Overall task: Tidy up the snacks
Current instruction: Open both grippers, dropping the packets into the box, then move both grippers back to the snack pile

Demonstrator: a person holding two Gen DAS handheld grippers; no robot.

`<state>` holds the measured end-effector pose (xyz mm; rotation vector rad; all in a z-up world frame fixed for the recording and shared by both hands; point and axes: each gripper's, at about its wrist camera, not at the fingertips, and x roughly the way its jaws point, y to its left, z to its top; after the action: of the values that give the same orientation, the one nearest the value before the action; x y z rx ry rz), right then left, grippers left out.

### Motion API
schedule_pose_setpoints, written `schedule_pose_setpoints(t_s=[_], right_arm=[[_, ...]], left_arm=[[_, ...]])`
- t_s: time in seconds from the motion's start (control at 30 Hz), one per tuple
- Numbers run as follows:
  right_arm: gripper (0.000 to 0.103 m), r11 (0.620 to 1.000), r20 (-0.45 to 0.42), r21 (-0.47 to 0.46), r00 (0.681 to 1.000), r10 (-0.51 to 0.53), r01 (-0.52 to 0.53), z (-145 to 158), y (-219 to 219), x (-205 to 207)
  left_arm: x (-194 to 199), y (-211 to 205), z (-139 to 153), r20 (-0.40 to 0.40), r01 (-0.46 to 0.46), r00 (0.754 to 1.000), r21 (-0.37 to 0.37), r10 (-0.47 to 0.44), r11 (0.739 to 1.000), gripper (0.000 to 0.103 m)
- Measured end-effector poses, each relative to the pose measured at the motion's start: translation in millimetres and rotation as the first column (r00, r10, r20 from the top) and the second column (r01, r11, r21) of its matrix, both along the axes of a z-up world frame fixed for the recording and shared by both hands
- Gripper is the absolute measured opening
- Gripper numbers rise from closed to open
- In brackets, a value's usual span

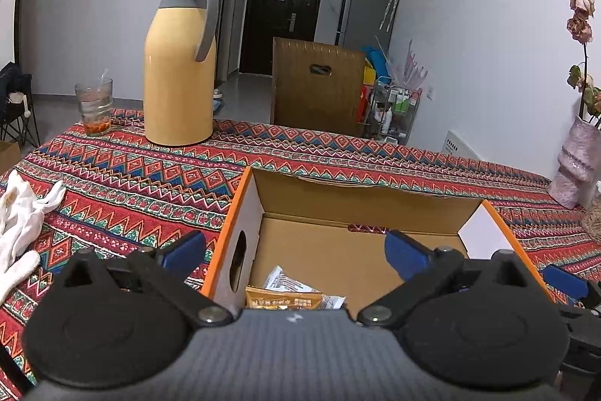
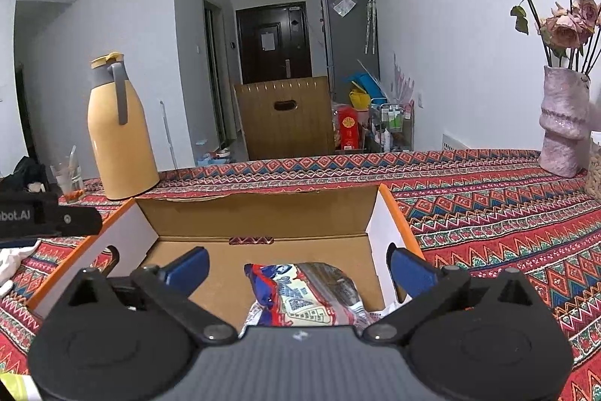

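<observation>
An open brown cardboard box with orange outer edges point(image 1: 240, 213) is seen on a table covered by a red, blue and green zigzag-patterned cloth point(image 1: 131, 183). The left gripper point(image 1: 295, 247), with black arms and blue finger pads, is held over the box's left side; its fingers are spread wide and nothing is grasped between them. Below it, inside the box, an orange-brown snack packet point(image 1: 283, 299) lies against a white printed snack packet point(image 1: 285, 282). The right gripper point(image 2: 298, 265) is held over the same box point(image 2: 394, 213), its fingers likewise released and empty. Beneath it, on the box floor, a plastic-wrapped snack pack with red, blue and cream printing point(image 2: 304, 292) is seen lying loose, touched by neither pad. Behind the box, a tall yellow thermos jug with a grey handle point(image 1: 176, 62) and a clear drinking glass with red residue point(image 1: 94, 108) stand on the cloth. White cloth gloves point(image 1: 18, 220) lie at the left edge. A pale pink textured vase of dried roses point(image 2: 563, 123) stands at the far right.
</observation>
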<state>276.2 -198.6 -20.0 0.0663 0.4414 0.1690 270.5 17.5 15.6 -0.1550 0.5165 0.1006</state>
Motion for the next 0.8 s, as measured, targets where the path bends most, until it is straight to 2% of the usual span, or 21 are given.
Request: schedule_pose_setpoints(t_s=[0.53, 0.8], right_arm=[[0.103, 0.999, 0.091, -0.005, 0.995, 0.038, -0.038, 32, -2, -34], [0.103, 0.998, 0.080, -0.047, 0.996, 0.048, -0.044, 29, -17, -64]], left_arm=[[-33, -9, 30, 0.060, 0.008, 0.998, 0.028, -0.010, 1.000, 0.103], [-60, -3, 28, 0.045, 0.015, 0.999, 0.044, -0.017, 0.999, 0.103]])
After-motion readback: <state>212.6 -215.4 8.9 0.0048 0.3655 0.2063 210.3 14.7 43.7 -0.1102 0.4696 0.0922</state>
